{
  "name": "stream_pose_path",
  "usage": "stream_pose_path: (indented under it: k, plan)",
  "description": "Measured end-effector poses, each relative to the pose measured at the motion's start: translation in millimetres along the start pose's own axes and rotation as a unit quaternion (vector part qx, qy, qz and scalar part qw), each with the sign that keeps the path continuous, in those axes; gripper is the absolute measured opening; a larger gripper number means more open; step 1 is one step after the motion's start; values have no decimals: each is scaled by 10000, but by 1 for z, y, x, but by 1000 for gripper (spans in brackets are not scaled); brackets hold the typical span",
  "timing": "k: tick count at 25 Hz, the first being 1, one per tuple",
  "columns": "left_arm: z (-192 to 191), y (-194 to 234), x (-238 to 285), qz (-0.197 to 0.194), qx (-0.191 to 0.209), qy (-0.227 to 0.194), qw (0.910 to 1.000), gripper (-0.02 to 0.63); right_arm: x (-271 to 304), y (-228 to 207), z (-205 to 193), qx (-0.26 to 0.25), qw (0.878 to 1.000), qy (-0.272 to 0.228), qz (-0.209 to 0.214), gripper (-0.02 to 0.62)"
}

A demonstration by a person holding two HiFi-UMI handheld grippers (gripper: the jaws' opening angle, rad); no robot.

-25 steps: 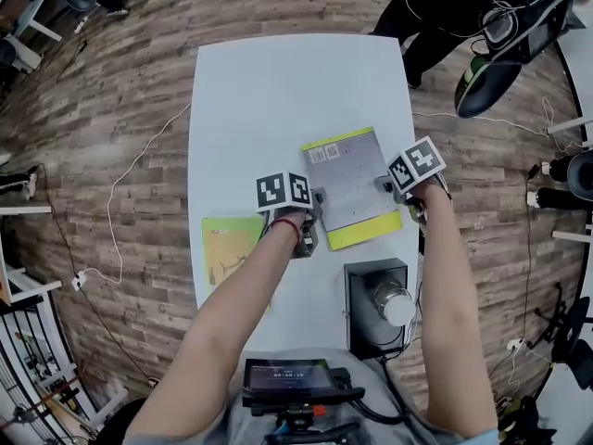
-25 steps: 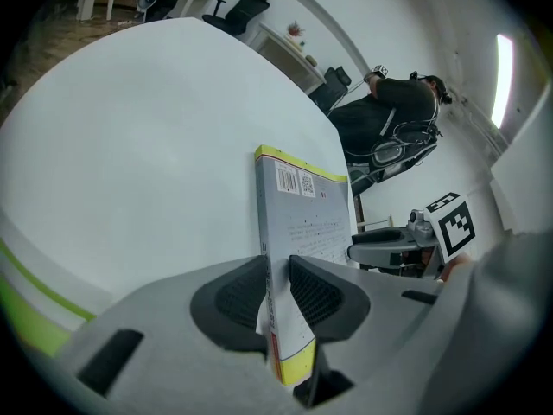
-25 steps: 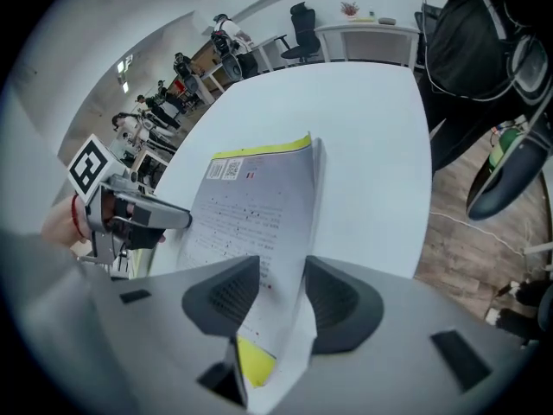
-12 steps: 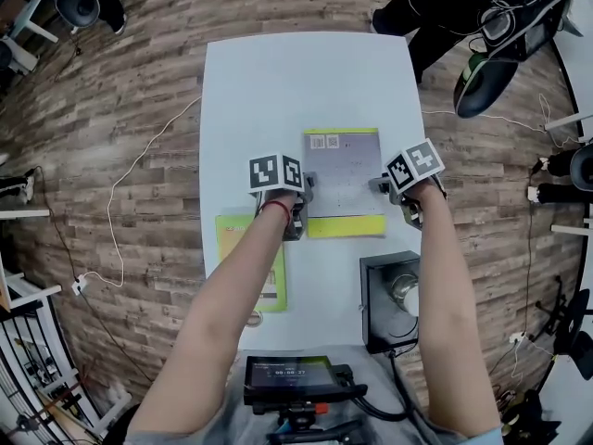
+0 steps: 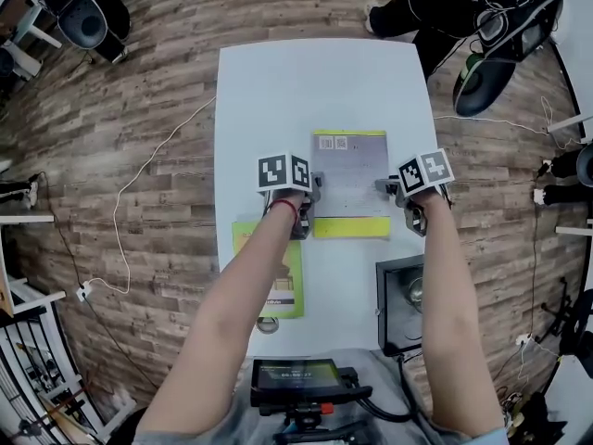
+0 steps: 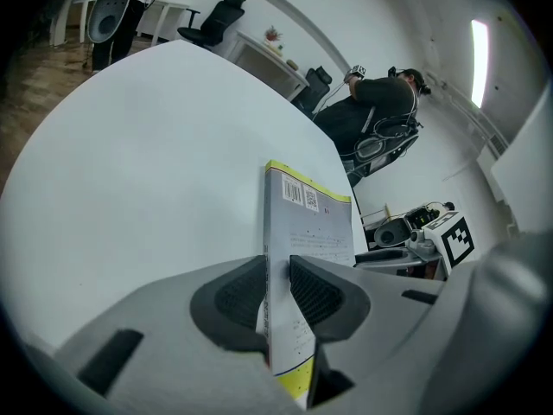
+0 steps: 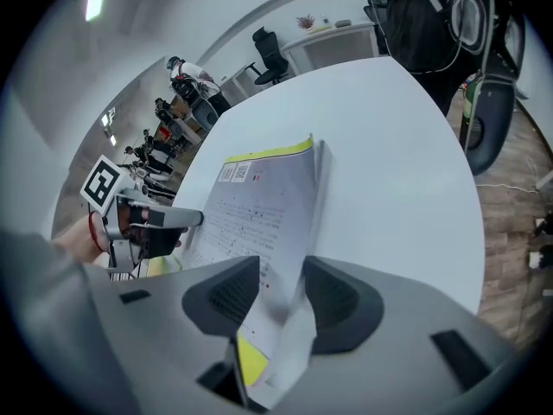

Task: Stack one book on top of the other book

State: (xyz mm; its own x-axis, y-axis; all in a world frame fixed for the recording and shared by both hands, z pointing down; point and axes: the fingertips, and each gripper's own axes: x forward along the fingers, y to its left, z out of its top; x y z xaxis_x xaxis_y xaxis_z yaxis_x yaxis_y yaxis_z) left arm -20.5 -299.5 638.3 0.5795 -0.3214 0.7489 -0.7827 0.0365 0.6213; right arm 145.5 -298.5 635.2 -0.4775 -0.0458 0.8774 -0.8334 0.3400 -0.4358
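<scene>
- Head view: I have the grey book carried between both tools. The left hand-held gripper pinches its left edge and the right hand-held gripper its right edge, over the middle of the desk.
- Head view: the green book lies flat on the desk, nearer me and to the left of the grey one, partly under my left forearm. Its long axis runs away from me, roughly parallel to the grey book's. The left hand is nearer it, so I judge the carry must go back and leftward.
- Left gripper view: the jaws are narrow and clamped on the book's thin edge. The grey cover has a yellow band and barcodes at its far end, and it looks clear of the desk.
- Right gripper view: the jaws stand wider but are closed on the opposite edge. The pages splay and sag a little between the pads, so the grip looks softer here. The cover is pale grey with fine print and a yellow corner near the jaws.
</scene>
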Motion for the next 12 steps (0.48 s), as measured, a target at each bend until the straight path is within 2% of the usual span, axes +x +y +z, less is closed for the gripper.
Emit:
stream_pose_path:
  k: [4, 8, 12]
  plan:
    - [0, 0, -2, -114, -1, -120, 9999, 97, 1, 0, 1, -114, 9997, -93, -219, 176]
    - [-3, 1, -3, -189, -25, -236, 9995, 98, 2, -2, -1, 76, 9986, -500, -151, 176]
    - [-7, -2, -12, -95, 353, -338, 9988, 103, -2, -1, -7, 37, 9964, -766, -364, 178]
